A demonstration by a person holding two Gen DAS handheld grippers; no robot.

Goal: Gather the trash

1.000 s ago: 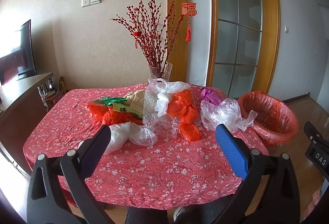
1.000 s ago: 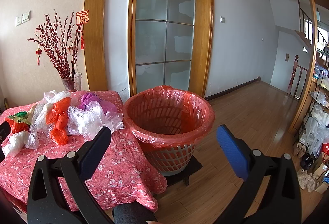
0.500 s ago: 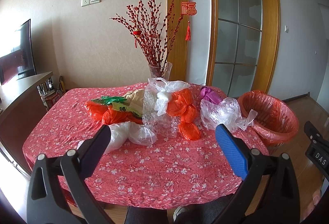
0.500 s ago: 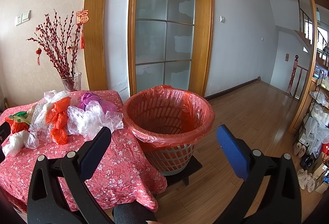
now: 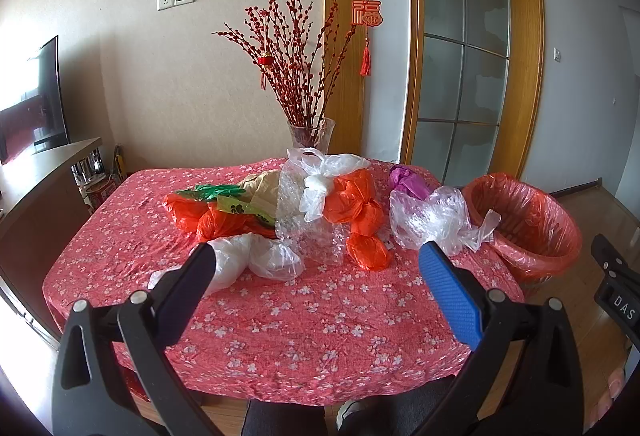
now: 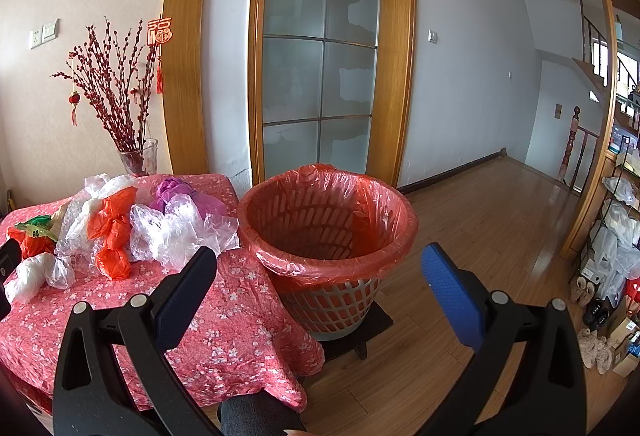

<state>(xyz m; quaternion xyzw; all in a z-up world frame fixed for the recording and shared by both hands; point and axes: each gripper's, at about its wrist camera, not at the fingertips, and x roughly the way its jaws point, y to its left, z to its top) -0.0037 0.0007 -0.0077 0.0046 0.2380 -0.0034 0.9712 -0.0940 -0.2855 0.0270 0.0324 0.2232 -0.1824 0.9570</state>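
Crumpled plastic bags lie on a table with a red floral cloth (image 5: 304, 320): orange bags (image 5: 352, 204), a white bag (image 5: 256, 260), a clear bag (image 5: 432, 216), a purple bag (image 5: 408, 182) and green wrappers (image 5: 212, 192). A trash basket lined with an orange bag (image 6: 328, 220) stands right of the table and also shows in the left wrist view (image 5: 528, 224). My left gripper (image 5: 316, 268) is open and empty above the table's near edge. My right gripper (image 6: 318, 268) is open and empty in front of the basket.
A glass vase of red branches (image 5: 312, 134) stands at the table's far edge. A dark cabinet (image 5: 36, 188) is to the left. A glass door (image 6: 320, 56) is behind the basket. Shelves with shoes (image 6: 612, 260) stand far right on the wooden floor.
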